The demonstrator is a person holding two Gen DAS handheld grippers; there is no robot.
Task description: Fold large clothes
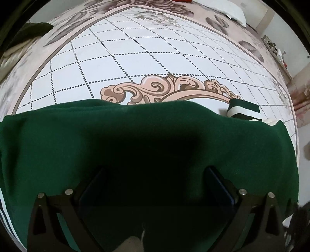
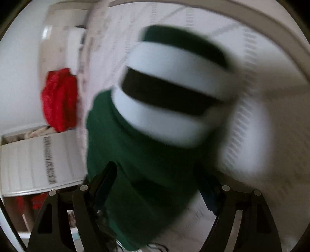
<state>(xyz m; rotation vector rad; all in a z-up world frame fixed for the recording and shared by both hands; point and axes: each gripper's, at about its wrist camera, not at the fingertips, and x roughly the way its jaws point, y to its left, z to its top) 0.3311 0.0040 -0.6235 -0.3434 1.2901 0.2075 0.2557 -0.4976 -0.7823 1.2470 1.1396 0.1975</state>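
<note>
A dark green garment (image 1: 135,139) lies spread on the patterned bed sheet (image 1: 135,58). Its white-and-dark striped cuff (image 1: 244,111) shows at the right. My left gripper (image 1: 155,174) hovers just above the green cloth with its jaws wide apart and nothing between them. In the blurred right wrist view, a green sleeve (image 2: 147,159) with a white-and-dark striped cuff (image 2: 174,97) hangs between my right gripper's (image 2: 158,178) fingers. The jaws stand apart and the blur hides whether they pinch the cloth.
A white pillow (image 1: 228,9) and another dark garment (image 1: 36,29) lie at the bed's far edges. A red bundle (image 2: 60,98) and a white box (image 2: 38,162) sit left in the right wrist view. A cluttered shelf (image 1: 277,50) stands right.
</note>
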